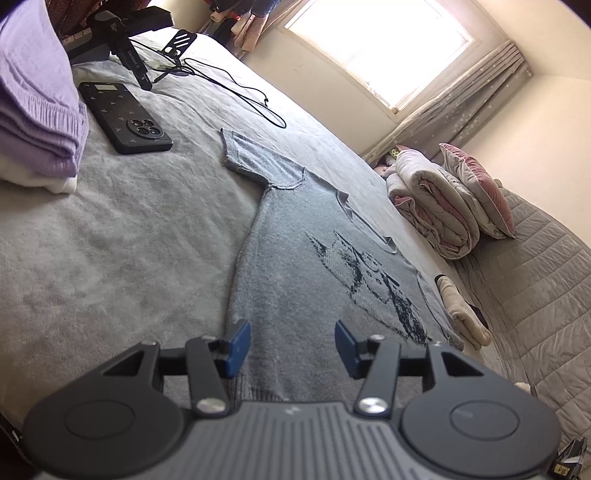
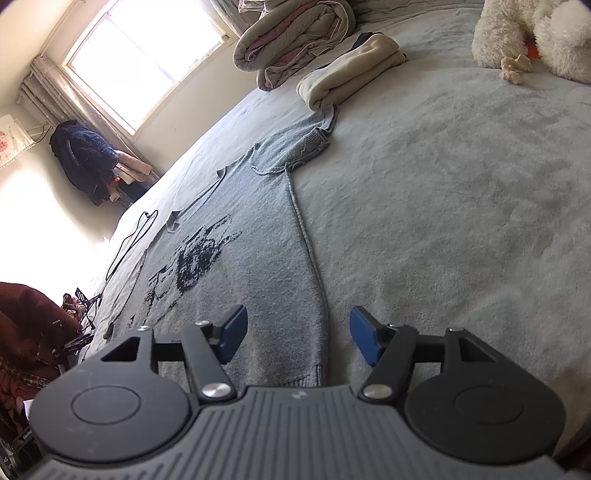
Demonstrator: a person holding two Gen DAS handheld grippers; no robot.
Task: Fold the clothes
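Observation:
A grey knit short-sleeved sweater with a dark printed figure lies flat and spread out on the grey bed cover; it also shows in the right wrist view. My left gripper is open and empty, low over the sweater's hem near its left bottom corner. My right gripper is open and empty, its jaws straddling the sweater's right side edge near the bottom hem. One sleeve lies flat; the other sleeve is slightly bunched.
A black phone, a folded purple pile, a black stand and cable lie at the left. A rolled duvet, pillow and folded cream garment are beyond the sweater. A white plush toy sits at the right.

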